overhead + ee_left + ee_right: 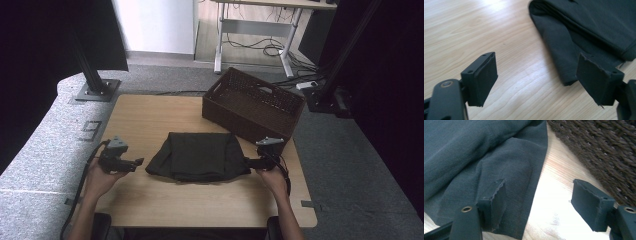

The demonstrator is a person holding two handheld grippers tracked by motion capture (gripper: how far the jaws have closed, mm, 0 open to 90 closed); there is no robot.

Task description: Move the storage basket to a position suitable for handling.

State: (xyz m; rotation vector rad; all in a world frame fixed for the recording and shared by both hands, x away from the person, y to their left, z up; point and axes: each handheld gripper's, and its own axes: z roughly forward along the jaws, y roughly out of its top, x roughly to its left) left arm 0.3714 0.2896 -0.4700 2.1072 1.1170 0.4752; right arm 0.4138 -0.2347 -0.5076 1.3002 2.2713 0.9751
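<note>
A folded black garment (200,156) lies in the middle of the wooden table (150,120). My left gripper (137,162) is open just left of the garment's left edge, its jaws pointing right toward the cloth (584,32). My right gripper (248,162) is open at the garment's right edge; one jaw hovers over the cloth's corner (506,170) and the other over bare wood, nothing clamped between them.
A dark brown woven basket (253,103) sits at the table's back right, close behind the right gripper; its wall (604,150) is right beside that gripper. Black frame posts stand on the grey carpet, and a desk with cables is farther back.
</note>
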